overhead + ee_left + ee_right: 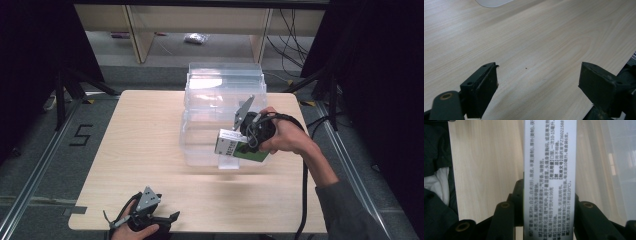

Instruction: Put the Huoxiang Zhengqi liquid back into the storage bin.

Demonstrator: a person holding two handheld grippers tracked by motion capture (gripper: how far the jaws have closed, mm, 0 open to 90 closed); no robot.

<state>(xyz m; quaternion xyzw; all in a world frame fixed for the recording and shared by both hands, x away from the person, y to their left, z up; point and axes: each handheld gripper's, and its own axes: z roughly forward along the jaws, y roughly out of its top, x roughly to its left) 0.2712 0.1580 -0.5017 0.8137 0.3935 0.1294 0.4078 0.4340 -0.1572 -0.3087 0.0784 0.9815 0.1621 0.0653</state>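
My right gripper (239,141) is shut on a green and white medicine box (237,146), holding it in the air at the front right corner of a clear plastic bin (220,100). In the right gripper view the box's white printed side (549,177) runs up between the two black jaws, which press on both of its sides. My left gripper (167,218) rests at the table's near edge, left of centre, held by a hand. Its jaws stand wide apart over bare wood, and its fingers (482,87) have nothing between them.
The light wooden table (140,150) carries the clear bin at its far middle. A black cable (304,195) trails from the right gripper along the person's forearm. Wooden shelving legs (140,35) and cables stand on the floor beyond the table. Dark curtains flank both sides.
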